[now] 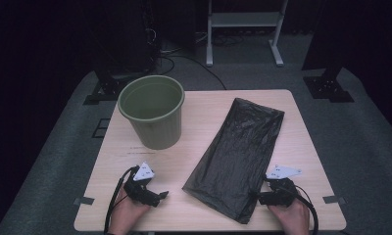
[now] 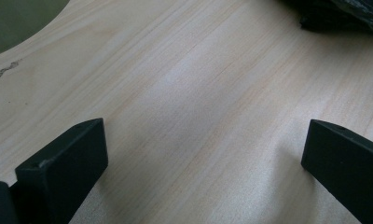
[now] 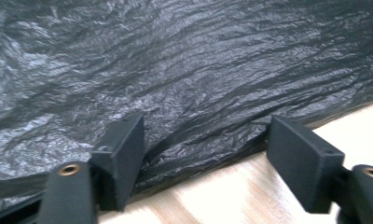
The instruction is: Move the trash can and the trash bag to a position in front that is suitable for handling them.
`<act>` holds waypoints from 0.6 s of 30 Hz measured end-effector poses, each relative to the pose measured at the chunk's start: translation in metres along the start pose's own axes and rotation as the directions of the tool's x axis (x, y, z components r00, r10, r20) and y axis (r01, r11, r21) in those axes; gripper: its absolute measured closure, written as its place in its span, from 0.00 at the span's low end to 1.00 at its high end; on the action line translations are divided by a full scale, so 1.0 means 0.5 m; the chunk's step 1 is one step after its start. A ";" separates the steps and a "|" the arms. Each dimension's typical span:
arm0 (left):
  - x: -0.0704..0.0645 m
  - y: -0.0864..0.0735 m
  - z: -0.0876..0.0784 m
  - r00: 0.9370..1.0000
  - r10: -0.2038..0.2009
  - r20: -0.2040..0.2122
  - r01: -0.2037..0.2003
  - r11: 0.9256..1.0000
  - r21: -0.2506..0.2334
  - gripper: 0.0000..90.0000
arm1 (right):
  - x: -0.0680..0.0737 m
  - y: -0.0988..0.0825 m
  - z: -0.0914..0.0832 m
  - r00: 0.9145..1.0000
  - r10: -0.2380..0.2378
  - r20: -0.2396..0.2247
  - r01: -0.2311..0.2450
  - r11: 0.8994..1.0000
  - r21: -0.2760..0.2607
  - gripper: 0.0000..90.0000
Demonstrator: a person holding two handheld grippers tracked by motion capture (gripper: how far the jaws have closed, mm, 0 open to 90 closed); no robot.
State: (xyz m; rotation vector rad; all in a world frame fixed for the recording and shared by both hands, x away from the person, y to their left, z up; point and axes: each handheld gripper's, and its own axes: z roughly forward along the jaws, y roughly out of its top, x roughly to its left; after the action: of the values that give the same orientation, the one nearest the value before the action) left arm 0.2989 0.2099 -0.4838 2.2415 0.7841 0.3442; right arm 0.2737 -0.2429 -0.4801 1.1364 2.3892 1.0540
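A black plastic trash bag (image 1: 238,152) lies flat and crumpled on the wooden table (image 1: 208,105), running from back right toward the front middle. An empty olive-green bin (image 1: 152,117) stands upright at the back left. My right gripper (image 1: 260,198) rests at the bag's front right edge; in the right gripper view its jaws (image 3: 205,149) stand apart with the bag's edge (image 3: 184,60) between them, not pinched. My left gripper (image 1: 160,196) lies on bare wood left of the bag, open (image 2: 203,154) with nothing in it; a corner of the bag (image 2: 343,14) lies ahead of it.
The bin's green wall (image 2: 17,23) shows at the upper left of the left gripper view. Beyond the table stand a white metal frame (image 1: 245,19) and black stand feet (image 1: 106,88) (image 1: 329,88) on grey floor. Bare wood lies between bin and bag.
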 end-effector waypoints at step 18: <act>0.000 0.000 0.000 1.000 0.000 0.000 0.000 1.000 0.000 0.00 | -0.016 -0.008 -0.014 1.000 0.011 -0.002 -0.011 1.000 -0.003 1.00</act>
State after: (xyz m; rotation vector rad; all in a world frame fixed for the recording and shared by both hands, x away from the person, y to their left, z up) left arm 0.2989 0.2099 -0.4837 2.2417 0.7840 0.3441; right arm 0.2730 -0.2540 -0.4787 1.1494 2.3848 1.0614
